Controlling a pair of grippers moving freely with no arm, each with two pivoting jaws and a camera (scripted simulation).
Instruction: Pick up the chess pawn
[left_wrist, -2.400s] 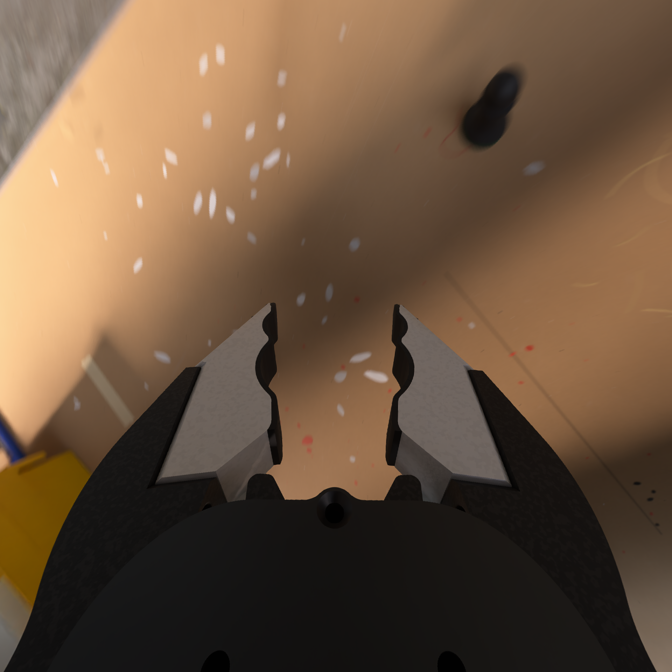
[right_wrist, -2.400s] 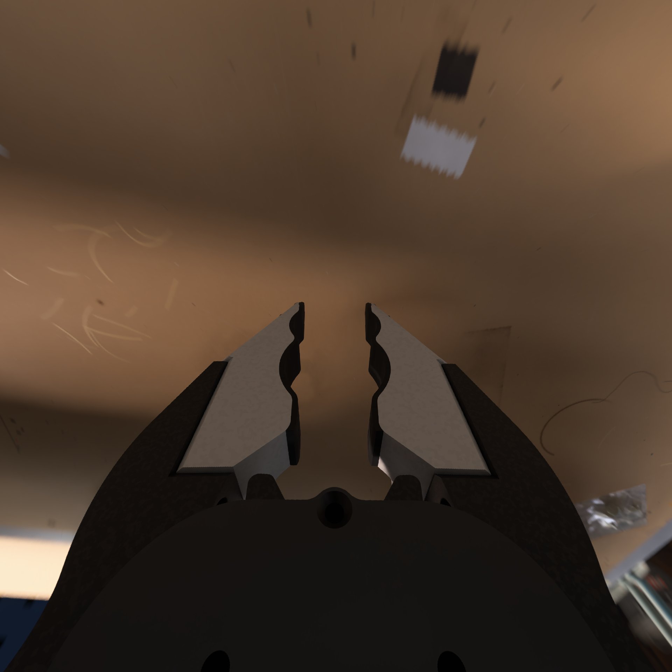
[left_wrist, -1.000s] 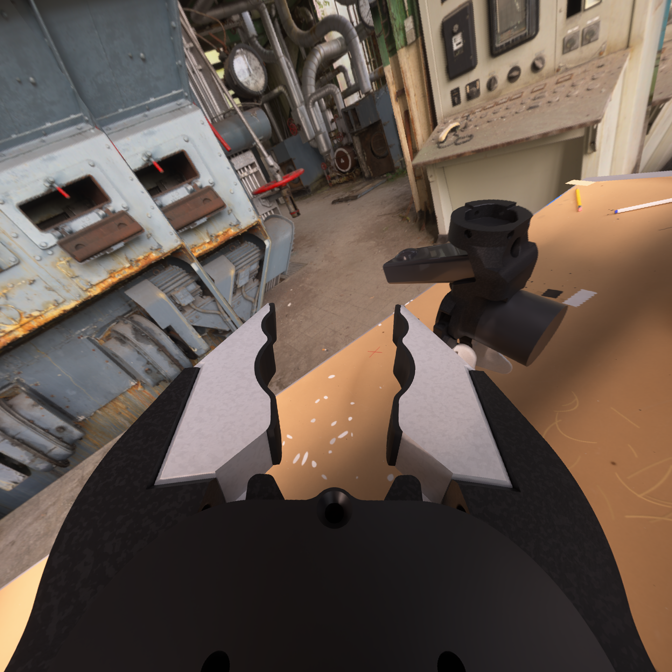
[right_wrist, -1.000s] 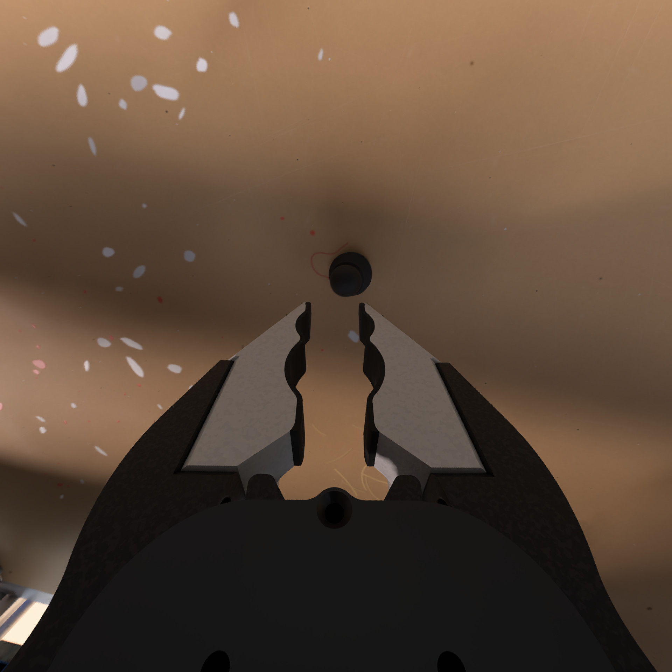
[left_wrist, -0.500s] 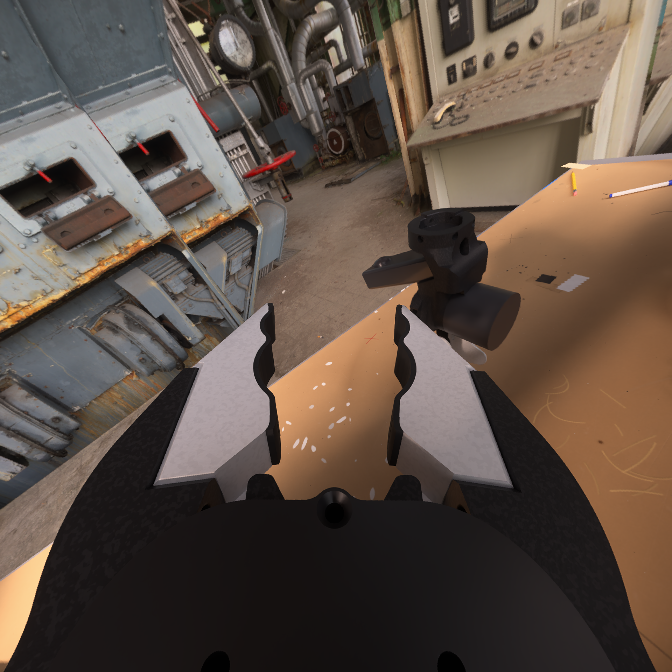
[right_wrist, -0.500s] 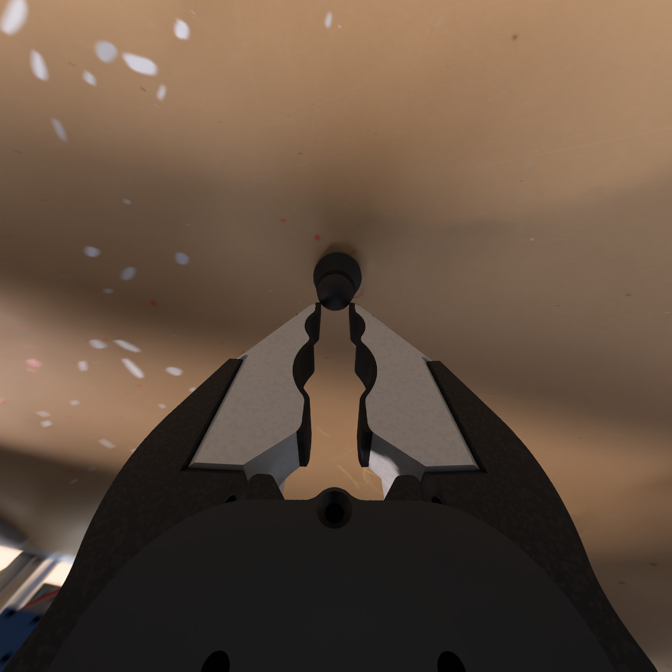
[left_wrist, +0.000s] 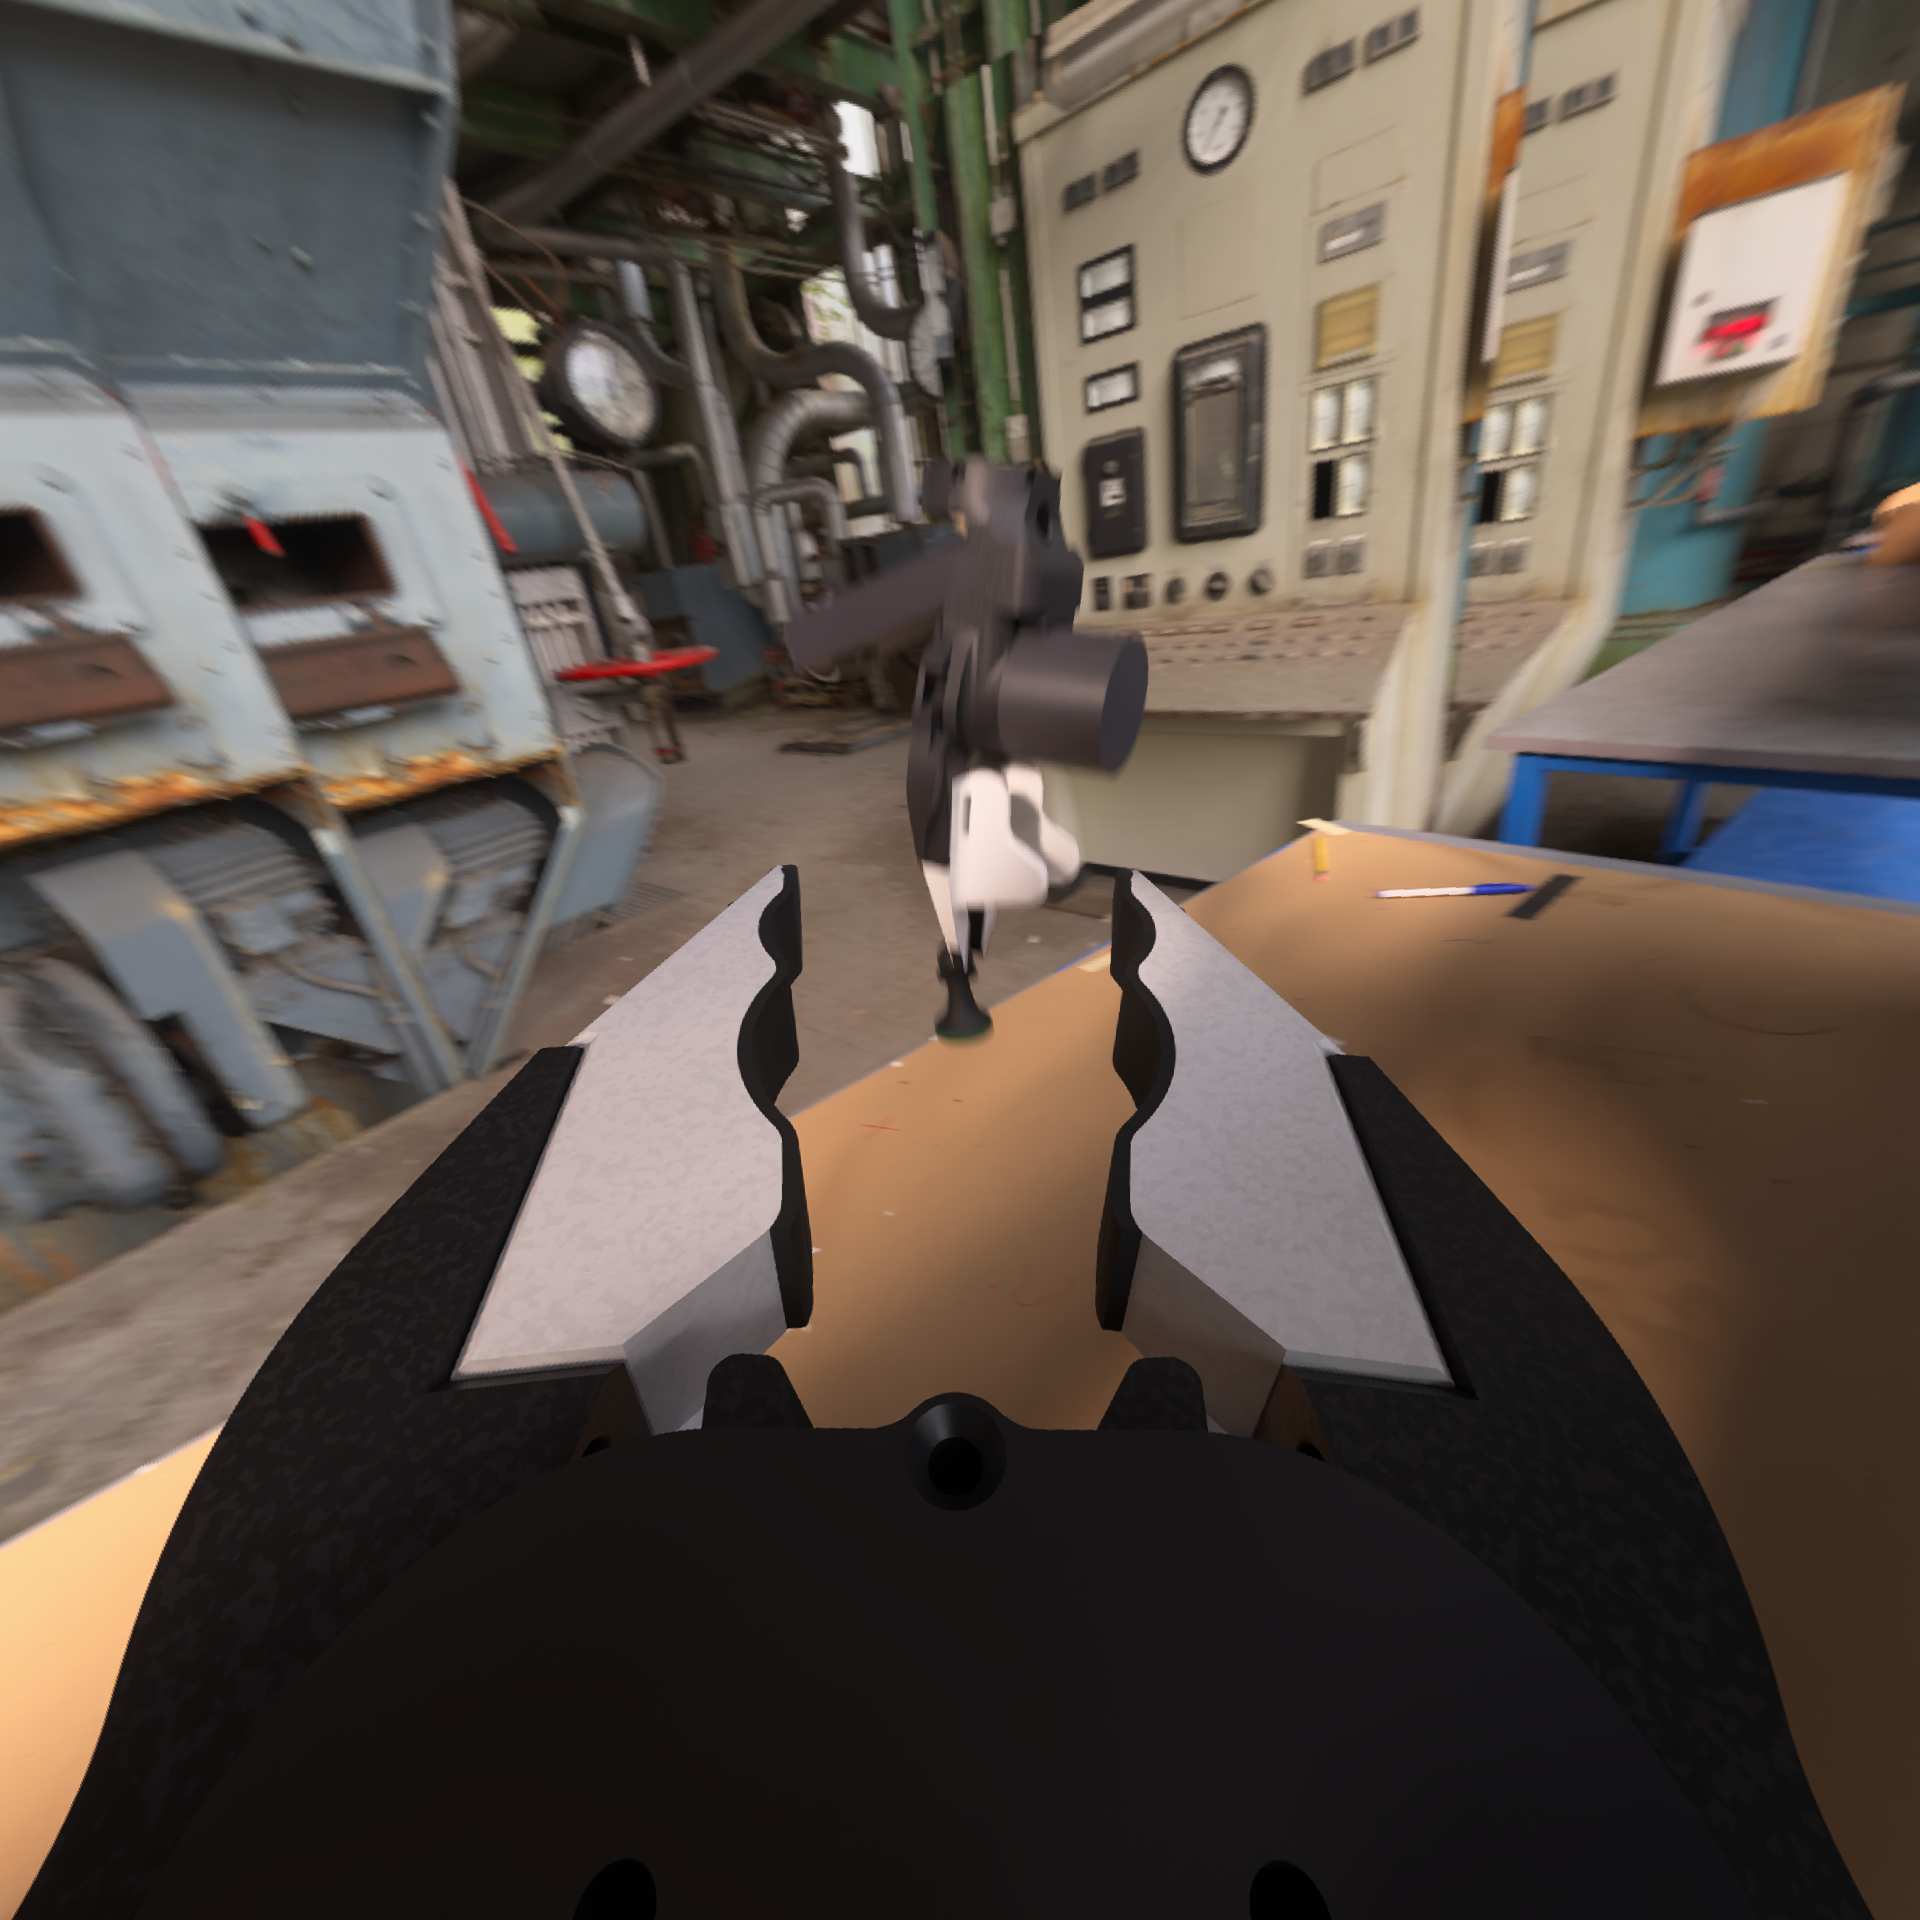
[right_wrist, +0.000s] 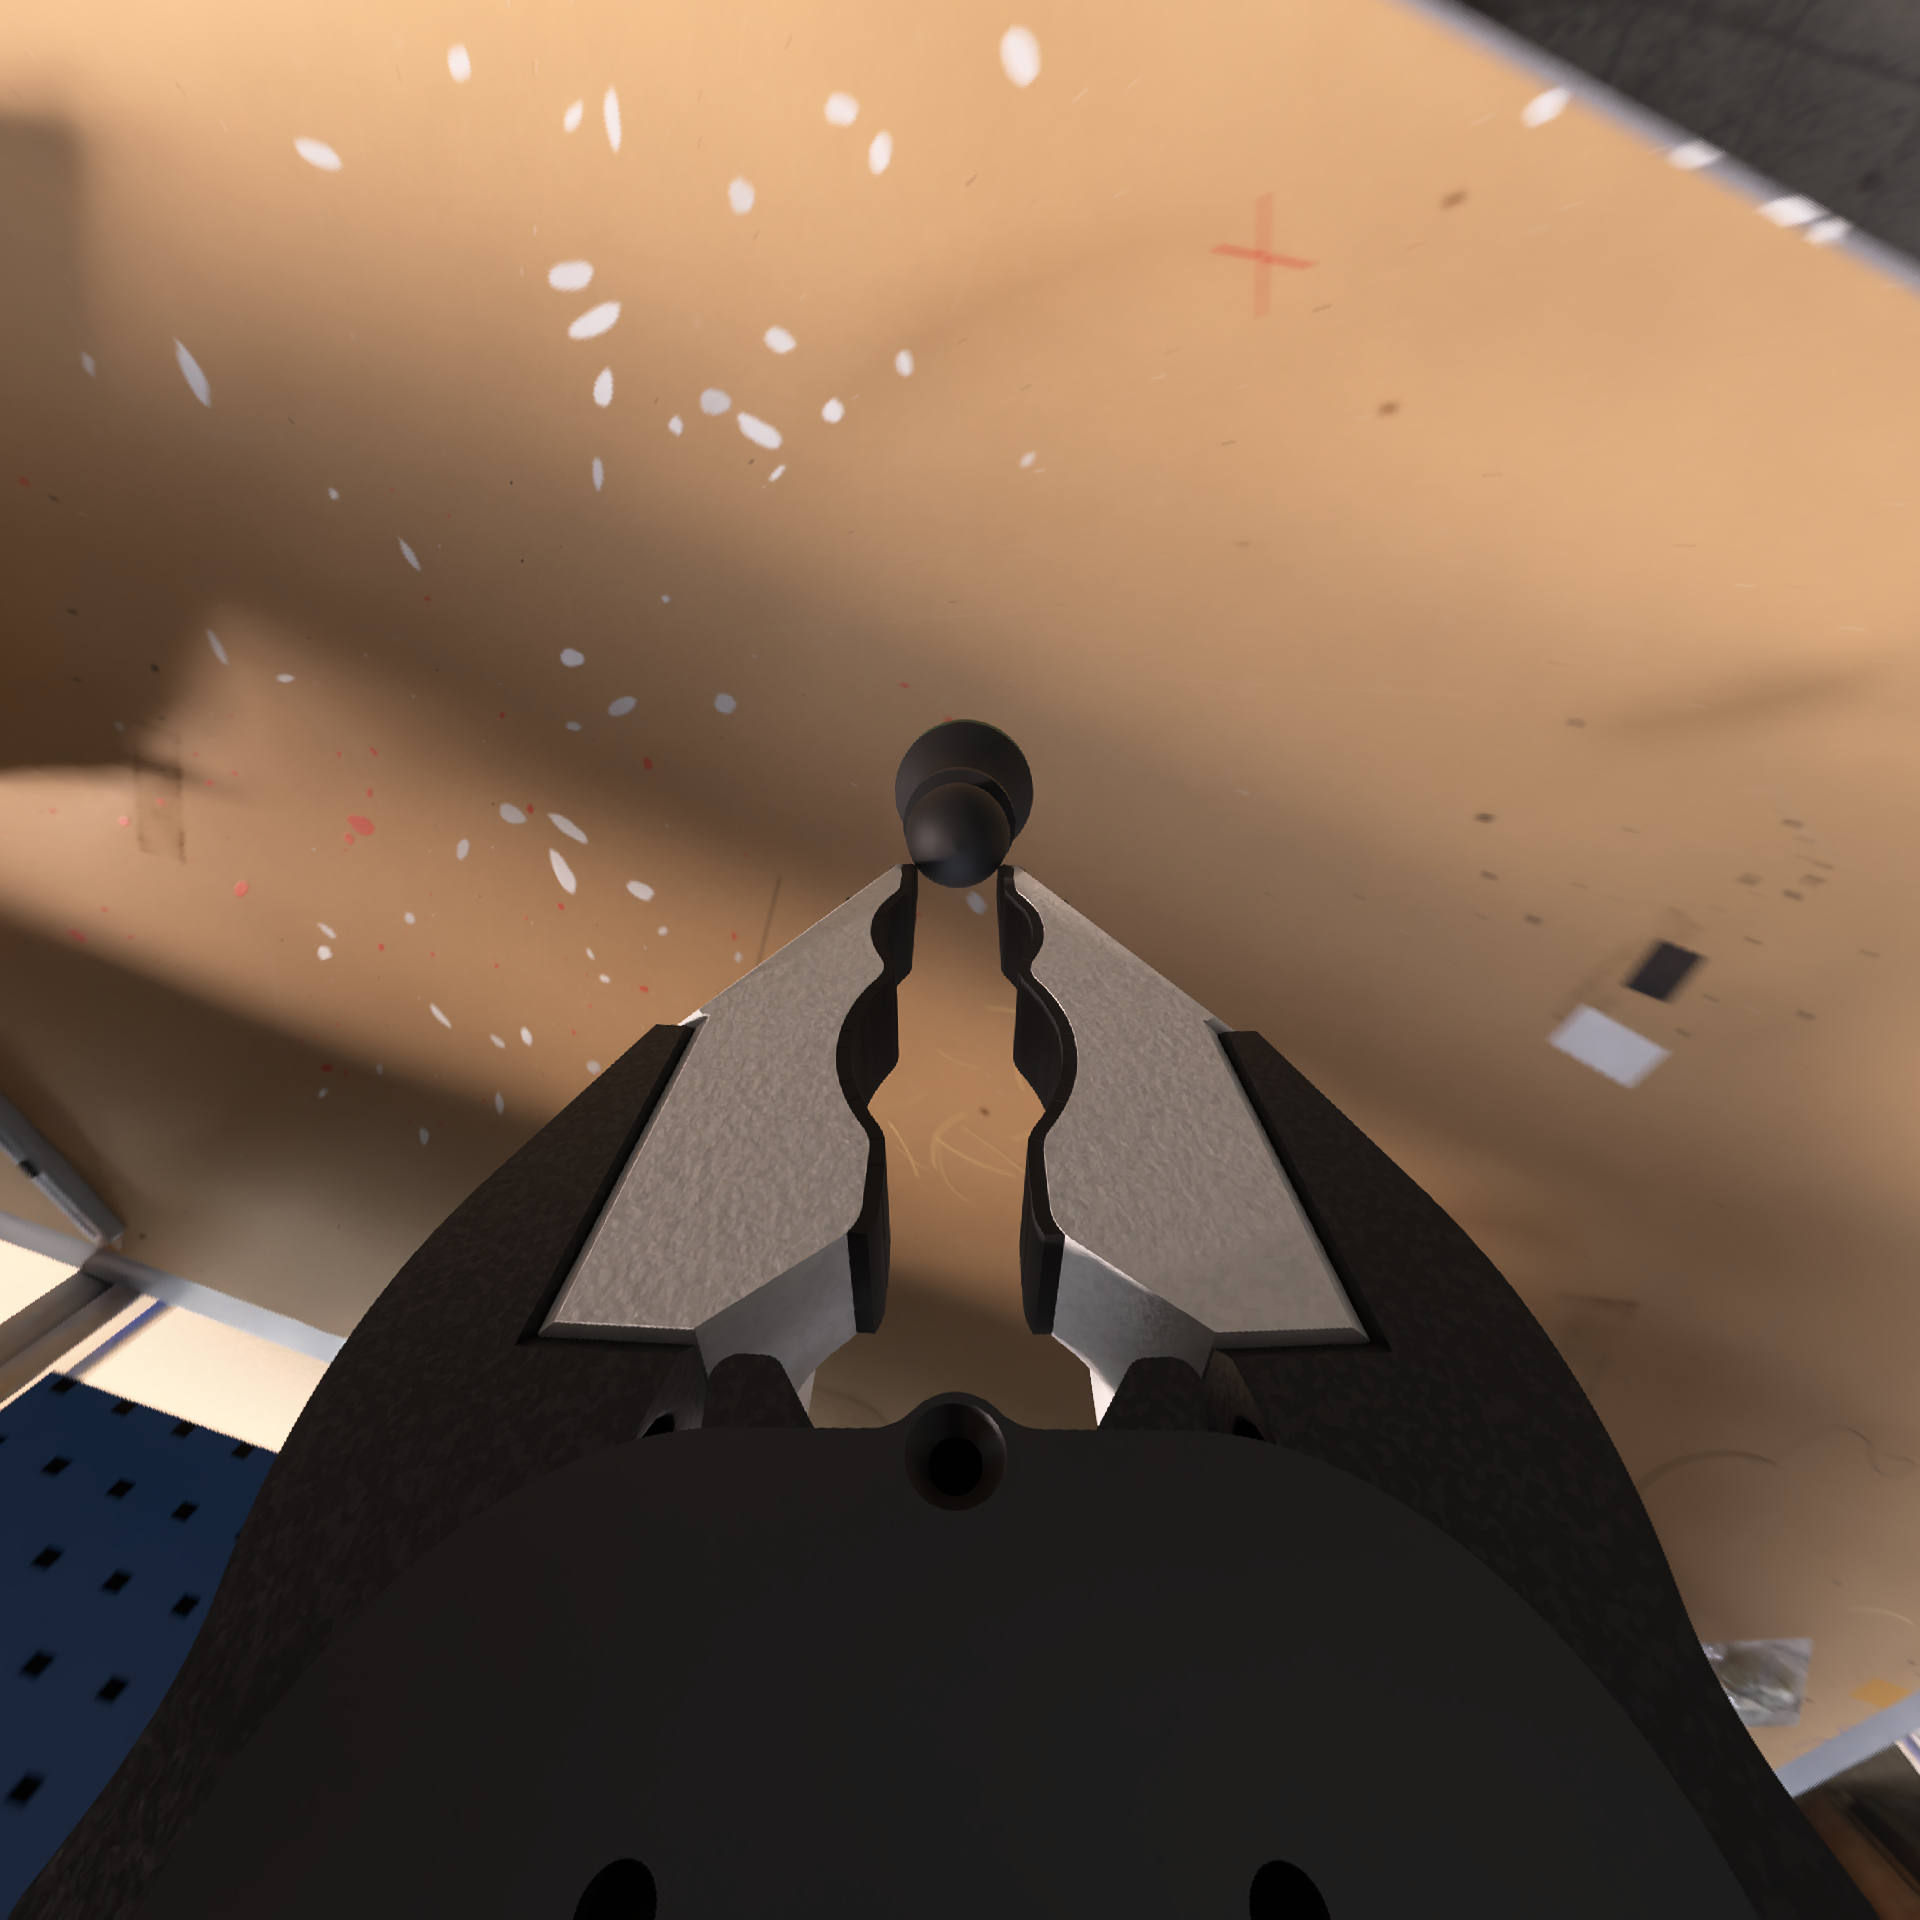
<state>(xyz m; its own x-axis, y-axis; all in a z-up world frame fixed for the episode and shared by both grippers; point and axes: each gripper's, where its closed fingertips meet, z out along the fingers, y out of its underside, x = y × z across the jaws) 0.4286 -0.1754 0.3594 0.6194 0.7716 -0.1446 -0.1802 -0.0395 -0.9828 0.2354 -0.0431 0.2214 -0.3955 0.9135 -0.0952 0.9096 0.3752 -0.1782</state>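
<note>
We are seeing each hand-held gripper, left (left_wrist: 956, 914) and right (right_wrist: 956, 881), showing a rounded, matte black textured body, two pale grey metal fingers (right_wrist: 748, 1132) with wavy black inner pads, and a small round black screw hole sitting low in the middle.

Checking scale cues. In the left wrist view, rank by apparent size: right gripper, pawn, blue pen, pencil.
1. right gripper, by far largest, though blurred.
2. blue pen.
3. pawn, partly hidden by the fingertips gripping it, so unsure against the pen.
4. pencil, smallest; pen and pencil lie farther away.
</note>
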